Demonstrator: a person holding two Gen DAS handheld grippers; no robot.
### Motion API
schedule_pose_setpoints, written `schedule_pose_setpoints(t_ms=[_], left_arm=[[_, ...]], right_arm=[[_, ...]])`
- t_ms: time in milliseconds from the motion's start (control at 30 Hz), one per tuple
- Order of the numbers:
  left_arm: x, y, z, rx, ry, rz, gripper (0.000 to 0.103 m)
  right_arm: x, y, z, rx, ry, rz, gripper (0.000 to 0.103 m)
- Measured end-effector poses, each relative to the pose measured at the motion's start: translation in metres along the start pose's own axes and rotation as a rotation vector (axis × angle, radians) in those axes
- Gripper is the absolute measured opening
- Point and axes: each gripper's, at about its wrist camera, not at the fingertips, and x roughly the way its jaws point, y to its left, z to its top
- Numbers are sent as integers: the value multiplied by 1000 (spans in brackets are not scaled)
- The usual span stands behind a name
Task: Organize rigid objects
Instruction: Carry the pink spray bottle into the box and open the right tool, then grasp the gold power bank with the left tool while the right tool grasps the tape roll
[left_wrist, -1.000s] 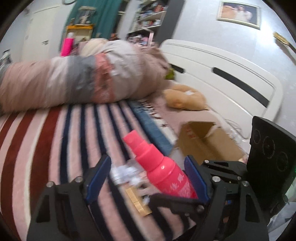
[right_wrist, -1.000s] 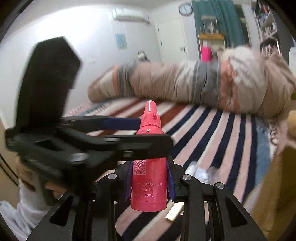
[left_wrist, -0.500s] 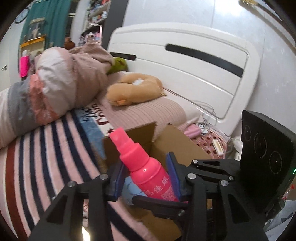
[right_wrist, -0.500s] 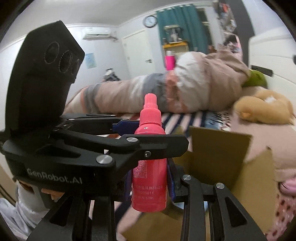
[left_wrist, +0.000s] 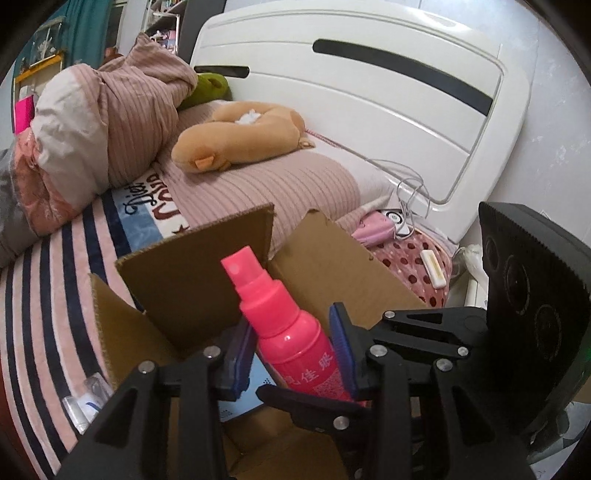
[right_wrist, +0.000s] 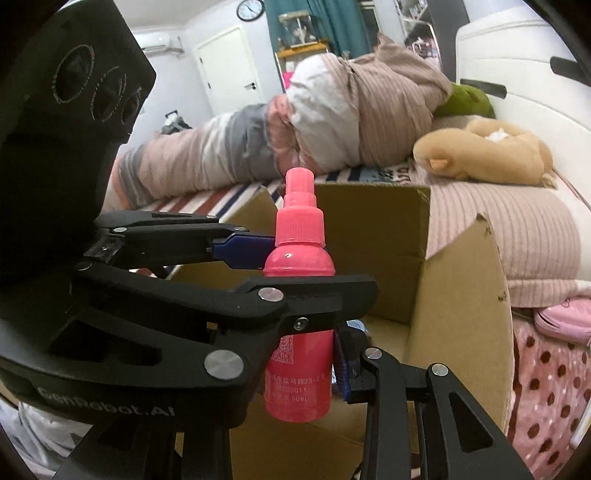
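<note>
Even, soft indoor light, both views sharp, no motion blur. Strong fisheye bend with black vignette at corners. White headboard (left_wrist: 369, 85) is brightest, near blown out upper right. Small glare spot on pink spray bottle (right_wrist: 299, 258). Black tool bodies in foreground read as dark, low-detail masses.

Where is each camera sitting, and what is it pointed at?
Left wrist: on the left gripper, facing the box and headboard; its fingers clamp the bottle.
Right wrist: on the right gripper, facing the blanket; the left gripper crosses it.
Shared: bottle, box, plush.
</note>
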Motion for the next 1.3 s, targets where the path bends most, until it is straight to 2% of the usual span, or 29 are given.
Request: schedule_pose_setpoints(t_ms=[167,233,300,367,533,667,800,933,1067,1233,1300], left_arm=[[-1,2,-1,-7,6,24,38],[-4,4,-1,-16,0,28,47],[-13,7,-3,-20,-23,43,61],[-20,10,-4,-24,-43,48,66],[-53,25,-9,-50,-107,76,74],[-88,47,-23,-90,-172,130,80],[-129,82,-45,-151,-232,218,83],[-164,121,-78,-229,-263,333,84],[-184,160,-114,-316,-269,425,85],[-184,200,-158,-402,-232,476,85],[-179,213,-173,-436,-215,476,85]], right_arm=[[0,-8,-1,26,18,-47,28],[-2,-11,-1,40,25,-54,33],[-5,-11,-1,43,21,-58,39],[-10,-6,-1,36,15,-63,42],[-16,9,6,13,-4,-81,43],[-19,32,18,-16,-33,-62,44],[-16,70,30,-88,-54,-10,44],[-1,116,41,-162,-46,70,44],[35,160,44,-214,15,132,44],[93,190,33,-212,135,175,44],[119,191,25,-194,176,148,44]])
